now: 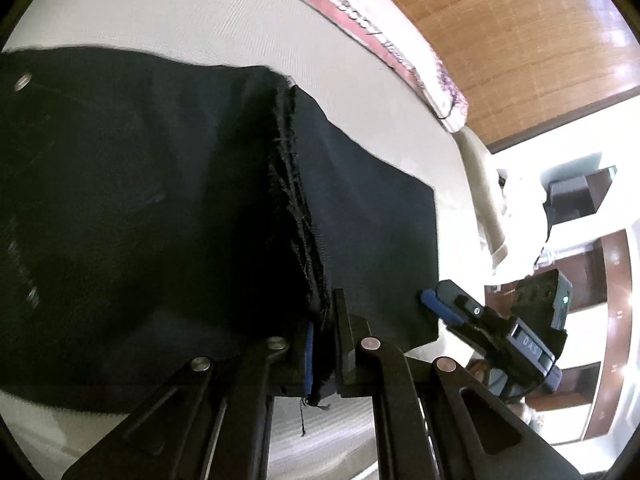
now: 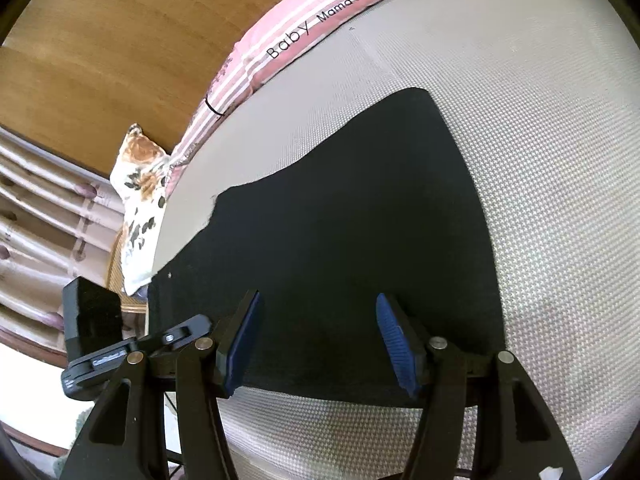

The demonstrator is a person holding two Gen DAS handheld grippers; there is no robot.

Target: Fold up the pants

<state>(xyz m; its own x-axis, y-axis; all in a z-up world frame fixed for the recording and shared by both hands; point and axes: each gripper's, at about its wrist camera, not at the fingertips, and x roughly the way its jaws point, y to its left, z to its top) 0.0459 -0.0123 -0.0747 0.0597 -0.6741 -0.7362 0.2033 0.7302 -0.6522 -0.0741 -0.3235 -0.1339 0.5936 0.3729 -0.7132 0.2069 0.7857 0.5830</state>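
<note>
Dark navy pants (image 1: pixel 140 200) lie spread on a beige woven mattress (image 1: pixel 160 12), with a metal button at the far left. My left gripper (image 1: pixel 324 316) is shut on a raised, frayed fold of the pants' edge, and the cloth hangs from its blue pads. In the right wrist view the pants (image 2: pixel 340 220) lie flat. My right gripper (image 2: pixel 318 320) stands open over their near edge, with only flat cloth below the blue pads (image 2: pixel 396 340). The right gripper (image 1: pixel 444 308) also shows in the left wrist view, at the pants' right corner.
A pink striped cloth (image 2: pixel 304 28) with lettering runs along the mattress's far edge. A floral pillow (image 2: pixel 140 200) sits at the left corner, beside curtains. Wooden flooring (image 1: pixel 520 40) lies beyond the bed. Bare mattress (image 2: pixel 560 160) stretches to the right of the pants.
</note>
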